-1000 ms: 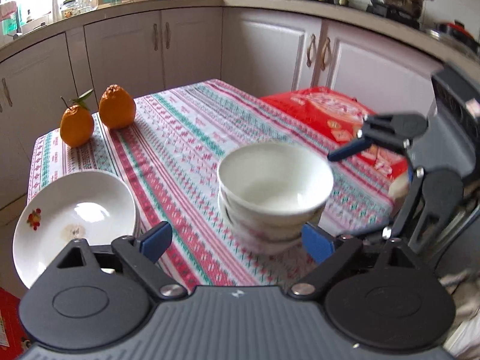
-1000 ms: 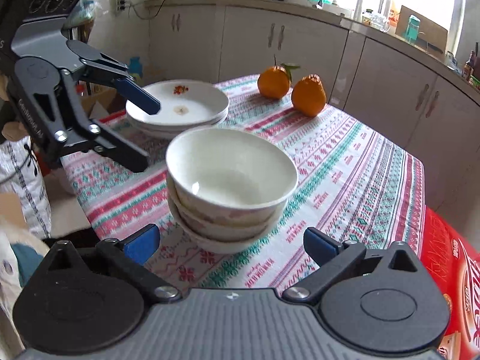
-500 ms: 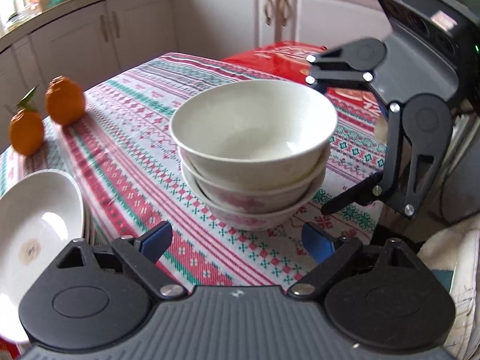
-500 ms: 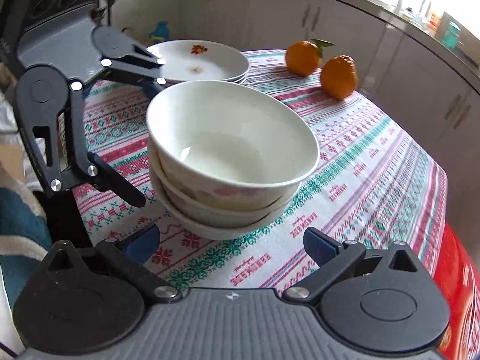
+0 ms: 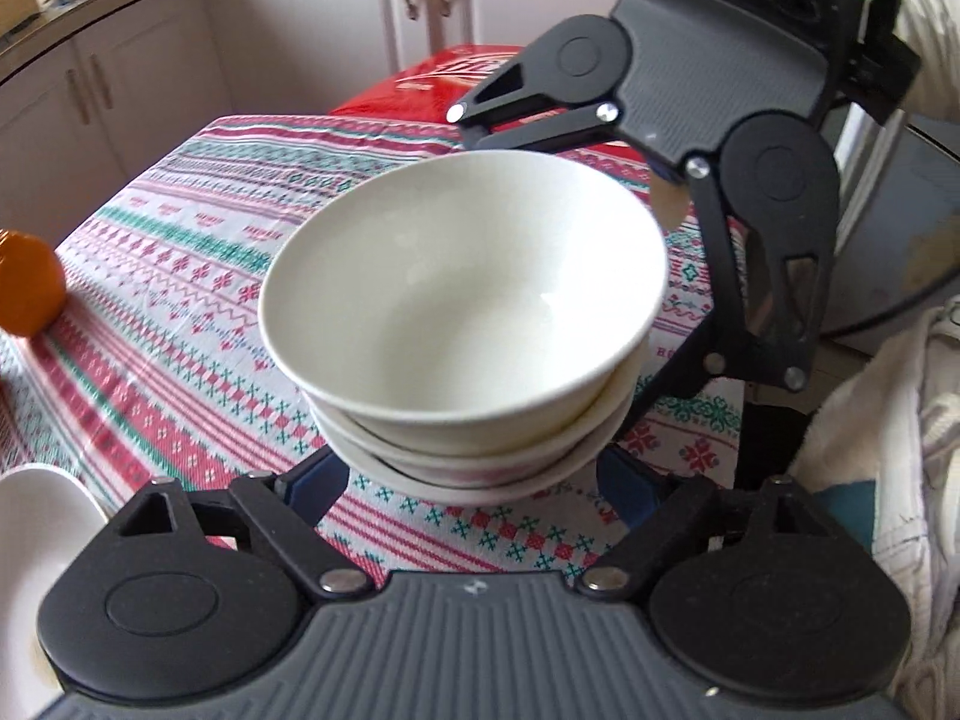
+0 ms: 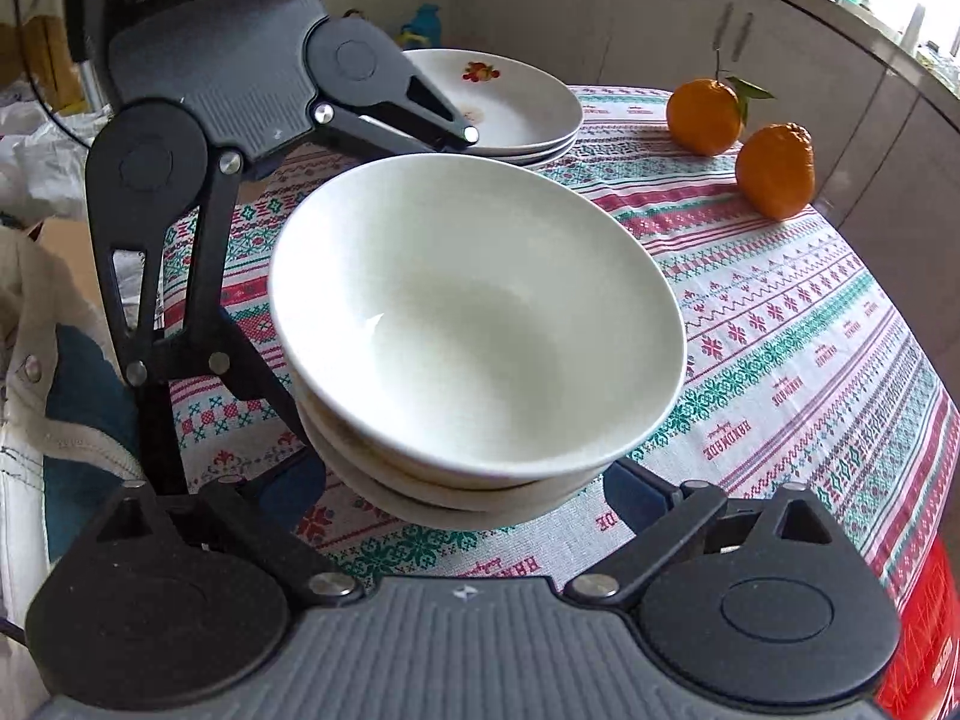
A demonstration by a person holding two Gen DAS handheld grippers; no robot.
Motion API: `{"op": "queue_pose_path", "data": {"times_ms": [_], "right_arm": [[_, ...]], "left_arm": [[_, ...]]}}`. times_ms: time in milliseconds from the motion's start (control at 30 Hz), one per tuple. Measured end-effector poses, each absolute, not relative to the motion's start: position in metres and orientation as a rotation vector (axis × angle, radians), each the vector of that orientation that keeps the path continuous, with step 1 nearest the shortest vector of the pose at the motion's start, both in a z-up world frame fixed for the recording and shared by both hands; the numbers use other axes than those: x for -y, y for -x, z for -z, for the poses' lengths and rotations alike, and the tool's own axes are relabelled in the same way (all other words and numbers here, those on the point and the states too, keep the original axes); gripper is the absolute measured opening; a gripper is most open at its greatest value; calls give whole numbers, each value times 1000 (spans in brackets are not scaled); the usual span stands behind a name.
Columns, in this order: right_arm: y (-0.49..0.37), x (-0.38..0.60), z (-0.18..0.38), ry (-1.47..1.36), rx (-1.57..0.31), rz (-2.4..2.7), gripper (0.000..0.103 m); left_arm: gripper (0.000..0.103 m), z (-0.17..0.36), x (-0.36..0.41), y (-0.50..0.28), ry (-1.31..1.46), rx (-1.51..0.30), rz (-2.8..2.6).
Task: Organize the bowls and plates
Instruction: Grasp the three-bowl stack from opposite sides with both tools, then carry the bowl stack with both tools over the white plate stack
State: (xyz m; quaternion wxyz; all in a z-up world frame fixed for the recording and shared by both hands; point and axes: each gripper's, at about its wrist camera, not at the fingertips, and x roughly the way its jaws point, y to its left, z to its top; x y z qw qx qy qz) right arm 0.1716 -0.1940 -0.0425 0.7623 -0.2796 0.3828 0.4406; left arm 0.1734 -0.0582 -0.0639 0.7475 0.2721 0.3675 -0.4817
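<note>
A stack of three white bowls [image 5: 462, 312] sits on the patterned tablecloth [image 5: 180, 252]; it also shows in the right wrist view [image 6: 474, 324]. My left gripper [image 5: 474, 480] is open, with its blue fingertips [image 5: 318, 480] on either side of the stack's base. My right gripper [image 6: 474, 492] is open too and straddles the stack from the opposite side. Each gripper shows in the other's view, reaching round the bowls. A stack of white plates [image 6: 516, 102] with a fruit print lies beyond the bowls in the right wrist view.
Two oranges [image 6: 774, 171] stand on the cloth at the far side. A red package [image 5: 444, 84] lies on the table corner near the cabinets. A plate rim [image 5: 36, 516] shows at the left wrist view's lower left. White cabinets [image 5: 336, 18] surround the table.
Both grippers have moved in towards the bowl stack from opposite sides, so the bowls now sit between each pair of open fingers. The bowls have not moved.
</note>
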Motion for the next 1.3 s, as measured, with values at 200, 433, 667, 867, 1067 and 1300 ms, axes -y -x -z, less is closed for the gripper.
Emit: {"op": "queue_pose_path", "data": {"times_ms": [200, 433, 667, 867, 1067, 1300], "right_arm": [[-177, 194, 43, 582, -850, -981, 96], [-179, 194, 40, 572, -861, -1005, 93], [-179, 195, 40, 553, -875, -1016, 89], [-180, 196, 40, 545, -886, -1009, 89], [-180, 191, 40, 561, -895, -1004, 89], [-181, 182, 32, 579, -889, -1019, 89]], "left_arm": [[83, 61, 57, -180, -595, -832, 1084], [81, 59, 56, -184, -596, -841, 1114], [81, 59, 55, -186, -597, -847, 1129], [81, 59, 55, -186, -595, -847, 1130], [81, 58, 52, -185, -588, -849, 1125], [81, 49, 38, -182, -567, -831, 1099]]}}
